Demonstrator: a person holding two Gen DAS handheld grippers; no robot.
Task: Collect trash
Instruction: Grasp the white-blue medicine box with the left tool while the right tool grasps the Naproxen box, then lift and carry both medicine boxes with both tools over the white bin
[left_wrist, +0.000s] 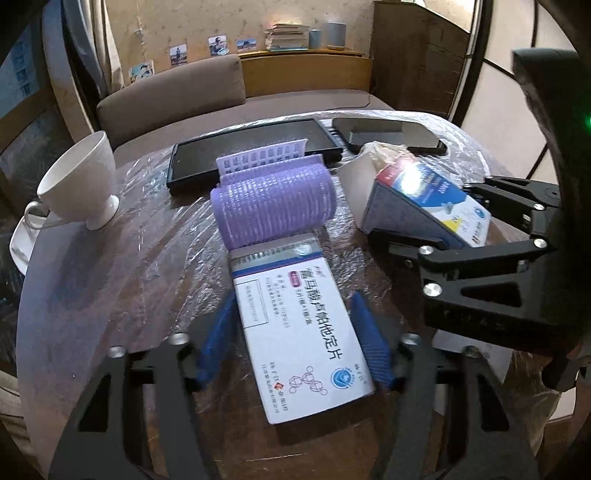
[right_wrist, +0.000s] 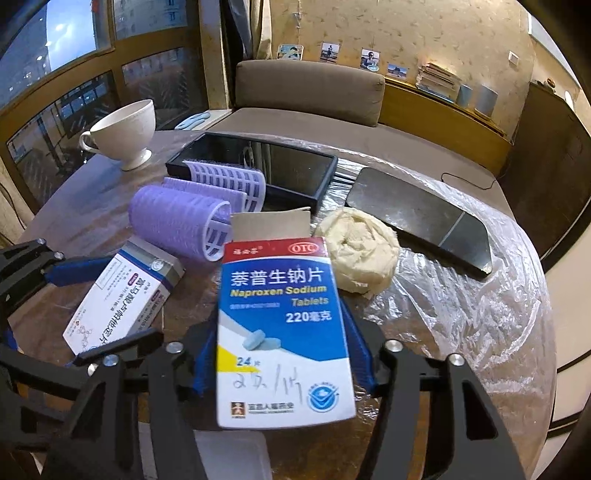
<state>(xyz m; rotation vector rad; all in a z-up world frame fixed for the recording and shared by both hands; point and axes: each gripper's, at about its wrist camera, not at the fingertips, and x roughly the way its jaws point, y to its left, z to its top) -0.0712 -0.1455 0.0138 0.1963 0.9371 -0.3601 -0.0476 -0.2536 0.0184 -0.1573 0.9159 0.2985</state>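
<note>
Cardboard, thin and hollow: both medicine cartons likely light, stiff along the edges, easily crushed across the broad faces, so best pinched on the long side walls with modest force

Blue-and-white Naproxen Sodium carton (right_wrist: 284, 332) clamped between the blue pads (right_wrist: 360, 354) of the right gripper (right_wrist: 284, 360), raised off the table, top flap open and pointing away beyond the fingertips; pads seated on the two long sides near the lower half of the box

White carton with purple stripe (left_wrist: 299, 332) lying flat on the plastic-covered round table (left_wrist: 92, 295), lengthwise between the blue fingers (left_wrist: 218, 332) of the left gripper (left_wrist: 295, 338); fingers spread to either side, a narrow gap showing on each flank, not yet closed on it

Just beyond the left fingertips, touching the carton's far end: purple hair roller (left_wrist: 273, 206), springy and light. Ahead and right of the right fingertips: crumpled tissue wad (right_wrist: 358, 251), soft, compressible, probably trash too

Farther off past both sets of fingers: black tray (left_wrist: 255, 147), dark phone (right_wrist: 424, 221), white footed cup (left_wrist: 79, 181)
</note>
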